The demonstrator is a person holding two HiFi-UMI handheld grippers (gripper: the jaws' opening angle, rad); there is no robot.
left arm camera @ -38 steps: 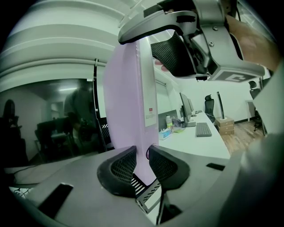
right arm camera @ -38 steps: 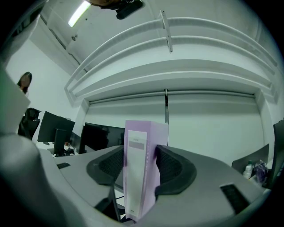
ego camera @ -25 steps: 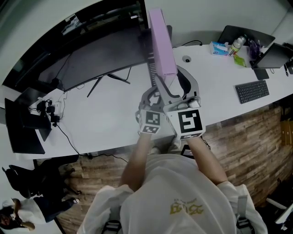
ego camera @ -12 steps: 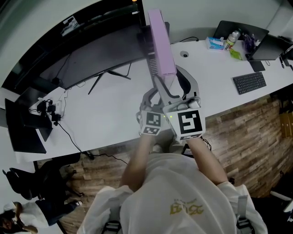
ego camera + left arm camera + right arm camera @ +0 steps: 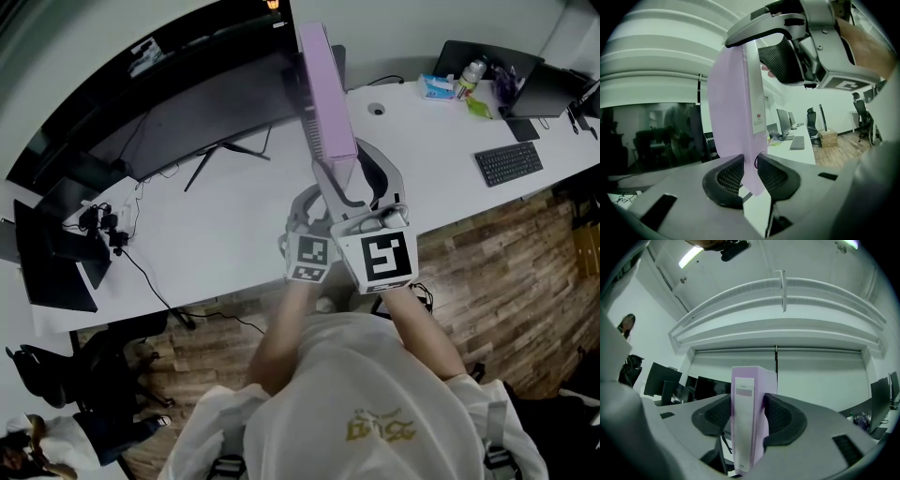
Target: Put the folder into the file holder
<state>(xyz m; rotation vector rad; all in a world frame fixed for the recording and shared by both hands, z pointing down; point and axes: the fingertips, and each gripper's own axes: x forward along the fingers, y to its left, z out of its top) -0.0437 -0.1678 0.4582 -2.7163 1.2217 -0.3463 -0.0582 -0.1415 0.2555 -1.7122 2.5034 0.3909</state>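
Observation:
A tall lilac folder (image 5: 326, 94) with a white spine label is held upright in the air over the white desk (image 5: 225, 239). Both grippers hold it at its lower end. In the right gripper view the folder's spine (image 5: 745, 427) stands between the black pads, and my right gripper (image 5: 749, 416) is shut on it. In the left gripper view the folder's thin bottom edge (image 5: 736, 112) runs down between the pads of my left gripper (image 5: 750, 174), which is shut on it; the right gripper (image 5: 787, 51) clamps it above. No file holder can be made out.
A wide dark monitor (image 5: 187, 112) stands at the back of the curved desk, just beyond the folder. To the right lie a keyboard (image 5: 508, 162), a laptop (image 5: 483, 58) and a tissue pack (image 5: 439, 86). Another screen (image 5: 52, 272) sits at the far left. Wooden floor lies below the desk edge.
Both grippers have carried the folder a little further over the desk towards the monitor. The grip of each on the folder looks the same.

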